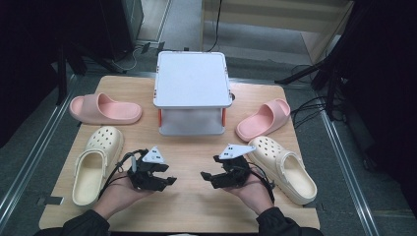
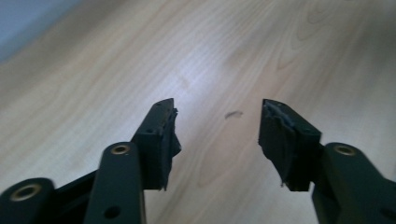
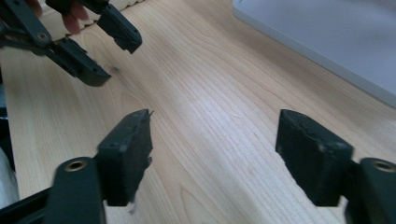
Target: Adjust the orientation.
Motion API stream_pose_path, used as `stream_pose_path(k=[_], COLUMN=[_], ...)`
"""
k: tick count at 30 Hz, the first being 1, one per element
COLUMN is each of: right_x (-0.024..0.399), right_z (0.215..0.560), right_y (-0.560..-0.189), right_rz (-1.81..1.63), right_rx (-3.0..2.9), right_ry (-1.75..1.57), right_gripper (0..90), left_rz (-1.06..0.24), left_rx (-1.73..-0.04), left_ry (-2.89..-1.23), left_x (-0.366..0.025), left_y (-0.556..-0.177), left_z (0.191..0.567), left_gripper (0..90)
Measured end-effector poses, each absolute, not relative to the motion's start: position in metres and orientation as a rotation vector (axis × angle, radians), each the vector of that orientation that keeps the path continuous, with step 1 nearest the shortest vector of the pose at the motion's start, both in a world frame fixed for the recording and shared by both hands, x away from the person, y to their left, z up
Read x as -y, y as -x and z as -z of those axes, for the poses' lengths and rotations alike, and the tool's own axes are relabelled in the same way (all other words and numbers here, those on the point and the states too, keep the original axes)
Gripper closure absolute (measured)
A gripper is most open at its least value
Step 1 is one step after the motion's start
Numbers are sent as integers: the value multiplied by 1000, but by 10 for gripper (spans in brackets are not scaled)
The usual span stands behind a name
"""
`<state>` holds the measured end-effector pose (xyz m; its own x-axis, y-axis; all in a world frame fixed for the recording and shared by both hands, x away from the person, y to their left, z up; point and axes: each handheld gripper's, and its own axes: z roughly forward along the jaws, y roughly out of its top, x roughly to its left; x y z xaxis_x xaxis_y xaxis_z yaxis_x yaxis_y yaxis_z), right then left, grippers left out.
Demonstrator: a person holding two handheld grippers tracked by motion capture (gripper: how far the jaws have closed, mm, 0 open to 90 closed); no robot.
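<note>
Both grippers rest low over the wooden table point(image 1: 192, 206), each held in a hand, with their jaws pointing at each other. My left gripper point(image 1: 167, 174) is open with only bare wood between its jaws point(image 2: 217, 109). My right gripper point(image 1: 208, 169) is open too and holds nothing point(image 3: 215, 121); the left gripper point(image 3: 93, 42) shows in its view at the upper left. A cream clog point(image 1: 96, 162) lies left of the left hand. A second cream clog point(image 1: 285, 167) lies just right of the right hand.
A white two-level rack point(image 1: 192, 78) stands at the back centre, and its lower board point(image 3: 327, 32) shows in the right gripper view. One pink slide point(image 1: 105, 109) lies at the back left, another pink slide point(image 1: 263, 119) right of the rack. Dark stands and cables surround the table.
</note>
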<state>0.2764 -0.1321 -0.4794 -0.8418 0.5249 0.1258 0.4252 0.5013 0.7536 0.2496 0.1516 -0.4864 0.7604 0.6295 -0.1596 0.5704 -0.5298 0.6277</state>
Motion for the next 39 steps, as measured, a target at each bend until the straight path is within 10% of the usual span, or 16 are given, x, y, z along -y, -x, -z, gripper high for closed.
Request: stream_pose_path(k=[5,39], right_x=[131,115], right_z=[476,472], right_y=[-276,-276], right_rz=[-1235,-1175], right_rx=[-2641,-2776], right_ry=[-853,-702], right_gripper=[437,449], left_rz=[-132,-100], left_rx=[-876,-1054], left_ry=[-2246,-2192], left_x=[-157,-196], left_y=[-248,-236], left_z=[480,467], left_gripper=[481,503])
